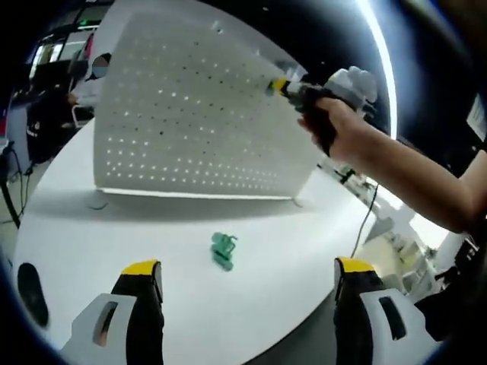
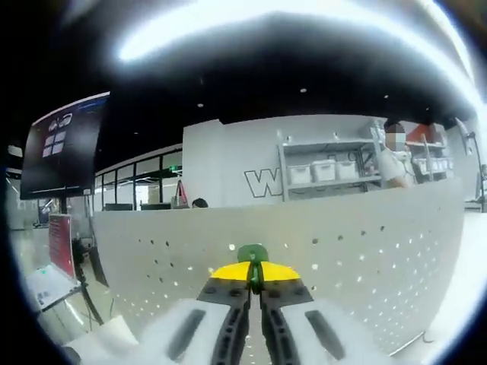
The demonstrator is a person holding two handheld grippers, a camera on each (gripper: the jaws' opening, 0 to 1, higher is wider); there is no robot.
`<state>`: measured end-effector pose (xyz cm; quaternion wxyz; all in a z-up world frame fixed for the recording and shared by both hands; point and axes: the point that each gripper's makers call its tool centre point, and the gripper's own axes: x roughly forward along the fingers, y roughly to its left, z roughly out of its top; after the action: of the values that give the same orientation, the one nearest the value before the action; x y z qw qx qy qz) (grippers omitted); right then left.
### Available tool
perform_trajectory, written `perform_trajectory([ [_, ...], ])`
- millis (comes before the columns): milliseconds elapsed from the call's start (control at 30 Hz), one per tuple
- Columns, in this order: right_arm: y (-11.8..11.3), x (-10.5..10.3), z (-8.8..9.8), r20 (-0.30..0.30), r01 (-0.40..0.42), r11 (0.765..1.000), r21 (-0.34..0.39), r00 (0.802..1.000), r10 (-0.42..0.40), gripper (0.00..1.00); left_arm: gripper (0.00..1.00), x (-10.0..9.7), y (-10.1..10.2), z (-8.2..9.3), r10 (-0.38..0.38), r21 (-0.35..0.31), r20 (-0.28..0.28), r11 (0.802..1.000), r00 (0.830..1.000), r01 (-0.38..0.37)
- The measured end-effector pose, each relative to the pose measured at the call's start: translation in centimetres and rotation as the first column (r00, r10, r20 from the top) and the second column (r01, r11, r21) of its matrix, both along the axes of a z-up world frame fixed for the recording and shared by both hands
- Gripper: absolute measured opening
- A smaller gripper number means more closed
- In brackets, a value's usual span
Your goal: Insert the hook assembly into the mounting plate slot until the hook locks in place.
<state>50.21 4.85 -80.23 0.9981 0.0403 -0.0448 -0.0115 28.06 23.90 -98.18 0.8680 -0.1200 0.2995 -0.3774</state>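
Right gripper (image 2: 255,283) has its fingers clenched on a small green plastic hook (image 2: 252,254), right up against the white perforated metal pegboard (image 1: 190,114). It looks light, stiff and slippery, so pinch the base. Left gripper (image 1: 247,285) is released; a spare green hook (image 1: 224,251) lies on the white tabletop (image 1: 289,266) before the pegboard.

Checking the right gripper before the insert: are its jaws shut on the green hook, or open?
Shut on it. In the right gripper view the yellow-tipped right gripper pinches the green hook, tips nearly touching, at the pegboard.

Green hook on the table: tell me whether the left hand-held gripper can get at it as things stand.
Probably yes: the green hook lies alone on the white table, ahead of the open left hand-held gripper, with nothing between them.
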Motion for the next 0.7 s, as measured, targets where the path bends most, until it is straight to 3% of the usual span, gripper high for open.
perform_trajectory([
  [300, -0.58, 0.79, 0.78, 0.026, 0.027, 0.999, -0.017, 0.999, -0.027, 0.0, 0.94, 0.13, 0.37, -0.39, 0.007, 0.001, -0.021, 1.0, 1.0, -0.007],
  [700, -0.88, 1.06, 0.67, 0.049, 0.056, 0.998, 0.018, 0.997, -0.057, 0.0, 0.92, 0.48, 0.68, -0.25, 0.012, 0.0, -0.027, 1.0, 1.0, -0.012],
])
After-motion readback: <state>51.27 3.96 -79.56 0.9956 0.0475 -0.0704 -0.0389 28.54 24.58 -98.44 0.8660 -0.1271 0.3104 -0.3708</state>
